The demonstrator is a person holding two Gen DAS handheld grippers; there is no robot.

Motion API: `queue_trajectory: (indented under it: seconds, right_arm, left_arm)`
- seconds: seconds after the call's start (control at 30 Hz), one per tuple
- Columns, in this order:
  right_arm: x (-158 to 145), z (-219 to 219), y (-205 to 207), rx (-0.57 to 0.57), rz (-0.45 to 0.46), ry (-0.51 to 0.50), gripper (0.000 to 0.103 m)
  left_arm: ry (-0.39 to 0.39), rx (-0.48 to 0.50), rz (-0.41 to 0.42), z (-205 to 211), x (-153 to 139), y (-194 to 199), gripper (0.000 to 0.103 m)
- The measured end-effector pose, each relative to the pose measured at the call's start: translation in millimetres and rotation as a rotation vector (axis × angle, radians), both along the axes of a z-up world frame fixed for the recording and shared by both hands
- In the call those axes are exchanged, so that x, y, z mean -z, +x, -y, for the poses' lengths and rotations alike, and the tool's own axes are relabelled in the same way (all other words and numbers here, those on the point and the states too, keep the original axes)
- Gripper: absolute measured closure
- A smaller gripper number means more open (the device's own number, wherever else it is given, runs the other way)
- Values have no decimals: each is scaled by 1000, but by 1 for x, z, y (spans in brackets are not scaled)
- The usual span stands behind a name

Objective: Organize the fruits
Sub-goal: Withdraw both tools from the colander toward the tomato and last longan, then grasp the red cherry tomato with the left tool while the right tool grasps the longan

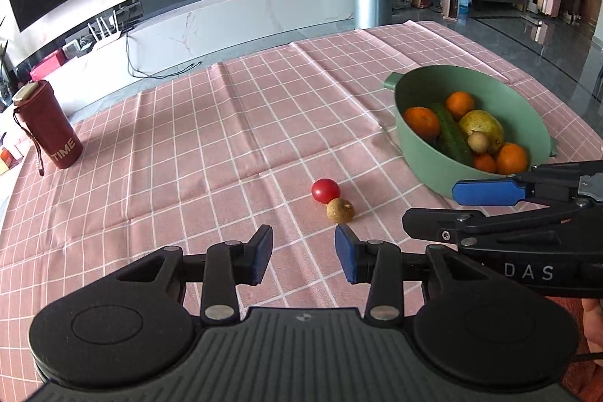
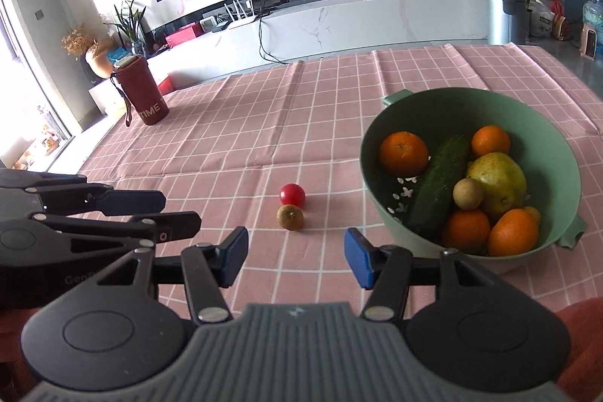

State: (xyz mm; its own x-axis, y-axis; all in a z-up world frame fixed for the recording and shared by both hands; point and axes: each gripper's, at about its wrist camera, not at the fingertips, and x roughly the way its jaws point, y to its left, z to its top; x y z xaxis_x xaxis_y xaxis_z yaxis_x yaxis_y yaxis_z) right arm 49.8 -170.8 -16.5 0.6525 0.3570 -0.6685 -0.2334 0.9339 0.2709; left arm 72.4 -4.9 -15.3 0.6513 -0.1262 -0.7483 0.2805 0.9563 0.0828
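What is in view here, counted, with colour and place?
bowl: 1, green, right on the tablecloth
oranges: at least 4, orange, in the bowl
cucumber: 1, dark green, in the bowl
pear: 1, yellow-green, in the bowl
small brown fruit: 1, in the bowl
cherry tomato: 1, red, on the cloth
brown fruit: 1, touching the tomato
bottle: 1, dark red, far left
tablecloth: 1, pink check
left gripper: open, empty
right gripper: open, empty

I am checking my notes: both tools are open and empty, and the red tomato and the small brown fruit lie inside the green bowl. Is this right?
Not quite. The red tomato and the small brown fruit lie on the pink tablecloth, outside the green bowl, as the right wrist view shows. The left tool and right tool are indeed open and empty.
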Motion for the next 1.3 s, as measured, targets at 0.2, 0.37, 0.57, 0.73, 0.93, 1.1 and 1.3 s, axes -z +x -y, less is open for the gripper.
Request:
queue_trajectory:
  seconds: [0.2,0.37,0.57,0.73,0.93,1.1,1.3]
  right_arm:
    - [13,-18,22,-6,3,-58,56]
    - [24,-35,35,-34,-5,-85,61]
    - [39,-50,52,-40,-36,-105,62]
    - [48,-55,62,-29,-49,-112,64]
    - [54,-60,65,-34,-37,-118,69]
    - [57,-61,67,-26,-37,-128,69]
    - [62,-60,73,-4,-57,-136,80]
  left_arm:
    - [-23,-83,-24,-14,19,24,57]
    - [-25,-139,-53,-26,34,38,57]
    - [-98,-197,-101,-44,46,48,57]
    - [-96,-211,-118,-49,55,54,57]
    - [-125,-228,-137,-57,61,56,57]
    - [-144,-236,-138,-61,63,57,57]
    - [-155,-221,-134,-59,63,57,57]
